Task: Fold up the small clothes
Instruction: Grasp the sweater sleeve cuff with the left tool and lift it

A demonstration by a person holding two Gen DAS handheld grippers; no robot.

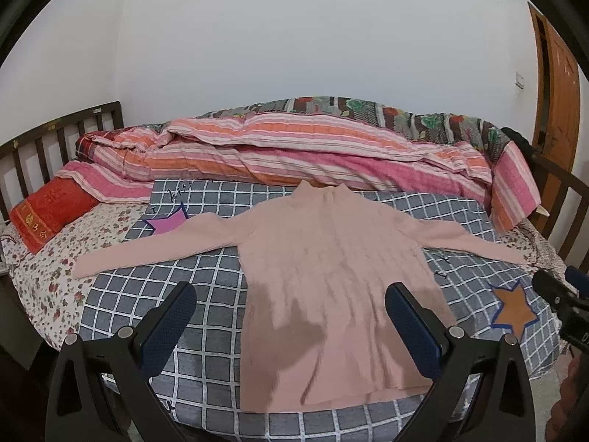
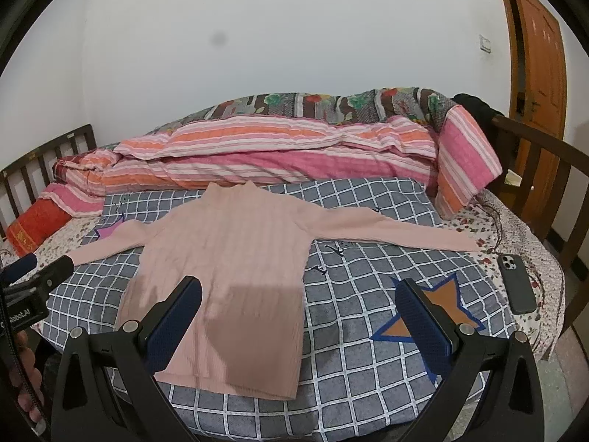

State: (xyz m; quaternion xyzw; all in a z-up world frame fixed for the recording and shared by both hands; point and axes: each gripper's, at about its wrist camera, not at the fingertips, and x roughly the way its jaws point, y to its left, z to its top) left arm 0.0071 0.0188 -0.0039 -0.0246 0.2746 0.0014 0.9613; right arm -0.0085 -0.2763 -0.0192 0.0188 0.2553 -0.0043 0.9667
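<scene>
Blue-padded fingers (image 1: 182, 300) of the left gripper (image 1: 291, 294) stand wide apart and empty above the lower part of a pink ribbed sweater (image 1: 324, 258). The right gripper (image 2: 300, 291) is likewise spread wide, holding nothing, over the sweater's hem side and an orange star patch (image 2: 447, 296). The sweater lies flat, sleeves outstretched, on a grey checked blanket (image 2: 368, 350) across the bed. A dark phone (image 2: 517, 283) rests near the right sleeve's cuff.
</scene>
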